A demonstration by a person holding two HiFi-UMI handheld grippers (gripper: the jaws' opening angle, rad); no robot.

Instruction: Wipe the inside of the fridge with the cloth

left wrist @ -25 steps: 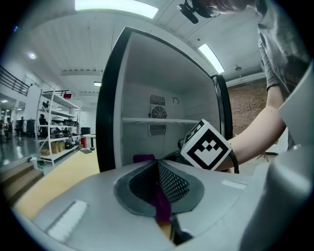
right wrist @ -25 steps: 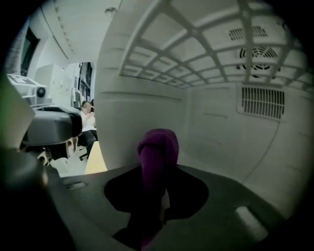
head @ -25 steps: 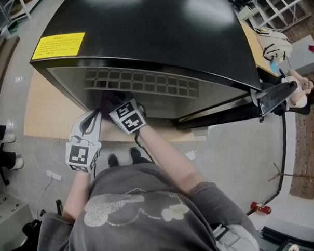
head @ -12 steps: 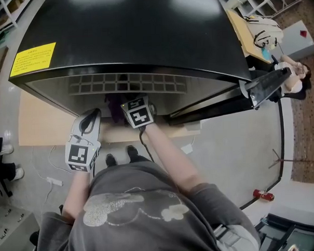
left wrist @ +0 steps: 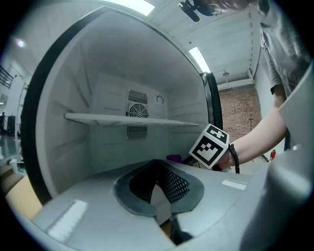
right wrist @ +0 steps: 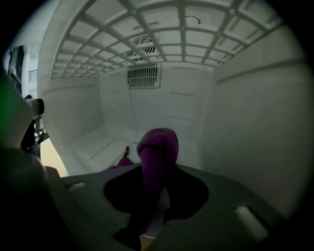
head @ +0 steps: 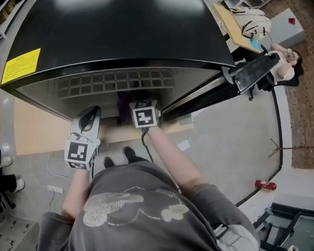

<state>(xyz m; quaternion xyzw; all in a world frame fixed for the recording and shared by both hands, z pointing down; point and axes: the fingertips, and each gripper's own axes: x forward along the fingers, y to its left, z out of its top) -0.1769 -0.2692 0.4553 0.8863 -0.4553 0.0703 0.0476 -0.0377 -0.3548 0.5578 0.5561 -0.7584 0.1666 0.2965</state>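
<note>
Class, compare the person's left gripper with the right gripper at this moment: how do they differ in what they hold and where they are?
The right gripper is clamped on the purple cloth; the left gripper has its jaws together on nothing. The right gripper reaches inside the fridge, under its wire shelf; the left gripper sits outside, before the opening. Both point into the fridge.

Fridge [head: 116, 30]: black outside, white inside; yellow label [head: 20, 65] on its top. Inside it: purple cloth [right wrist: 157, 147]; marker cube [left wrist: 210, 146] with black-white squares.
</note>
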